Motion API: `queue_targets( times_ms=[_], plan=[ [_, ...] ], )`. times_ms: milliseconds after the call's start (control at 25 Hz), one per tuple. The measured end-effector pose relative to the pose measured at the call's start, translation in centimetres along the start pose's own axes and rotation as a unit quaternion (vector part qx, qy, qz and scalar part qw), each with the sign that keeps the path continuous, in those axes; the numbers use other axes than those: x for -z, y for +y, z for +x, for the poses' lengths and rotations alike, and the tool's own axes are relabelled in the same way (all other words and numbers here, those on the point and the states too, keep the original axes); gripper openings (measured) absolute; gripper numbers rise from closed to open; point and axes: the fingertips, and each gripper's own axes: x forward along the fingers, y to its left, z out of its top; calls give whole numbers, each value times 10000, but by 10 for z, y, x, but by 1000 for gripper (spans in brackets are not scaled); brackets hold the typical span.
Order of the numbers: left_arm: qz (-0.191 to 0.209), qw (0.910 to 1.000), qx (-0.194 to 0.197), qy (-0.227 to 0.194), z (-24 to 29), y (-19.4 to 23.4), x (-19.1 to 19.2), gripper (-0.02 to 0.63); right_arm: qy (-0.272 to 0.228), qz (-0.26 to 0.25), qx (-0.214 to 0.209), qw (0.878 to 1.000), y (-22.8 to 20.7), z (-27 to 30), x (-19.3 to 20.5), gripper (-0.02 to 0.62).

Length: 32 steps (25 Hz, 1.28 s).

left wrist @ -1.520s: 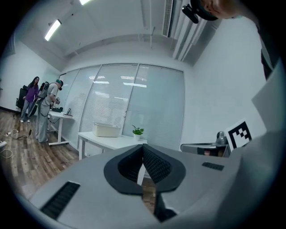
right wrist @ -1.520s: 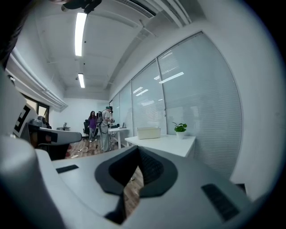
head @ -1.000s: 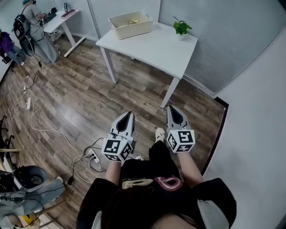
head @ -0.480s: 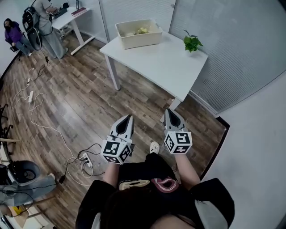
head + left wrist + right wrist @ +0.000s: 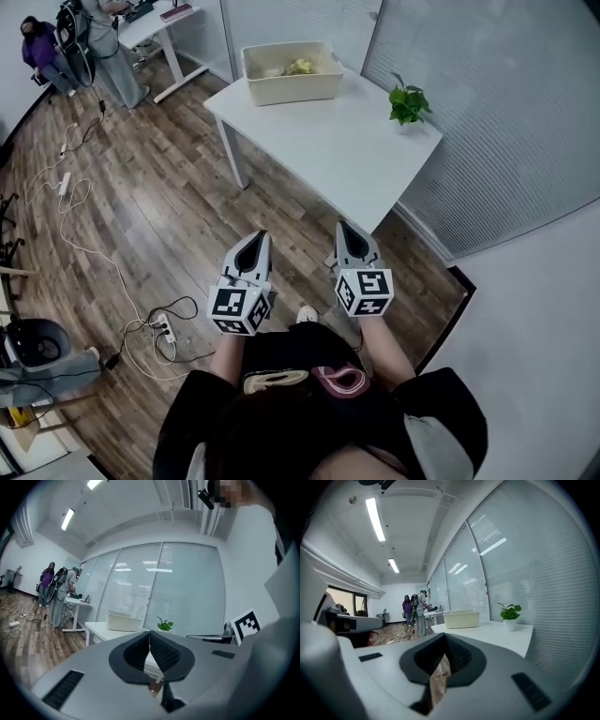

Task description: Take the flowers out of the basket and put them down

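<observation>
Cream basket at far end of white table, well apart from both grippers | yellowish flowers lie inside it | left gripper: jaws together, holding nothing | right gripper: jaws together, holding nothing | progress: nothing done yet; reaching, lifting out and setting down all remain

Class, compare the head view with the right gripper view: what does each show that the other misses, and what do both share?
Only the head view shows the yellow flowers in the basket and the person's black top. Only the right gripper view shows the ceiling lights. Both show the white table, the basket and the potted plant.
</observation>
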Motion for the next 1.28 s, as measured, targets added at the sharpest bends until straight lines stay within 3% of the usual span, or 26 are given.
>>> queue_targets(
  times_ms=[160,600,960,1280],
  plan=[
    [-52,9998,-215,-1,31,-8,5,18,11,-41,-220,9997,-19,13,-3,9],
    [84,9997,-59,207,78,-48,16,18,219,131,-566,9981,-50,23,5,10],
    [82,9995,-237,203,102,-31,17,18,261,83,-713,9971,-59,38,2,10],
    [132,9998,76,149,146,1,5,18,150,187,-484,9985,-63,81,-5,10]
  ],
)
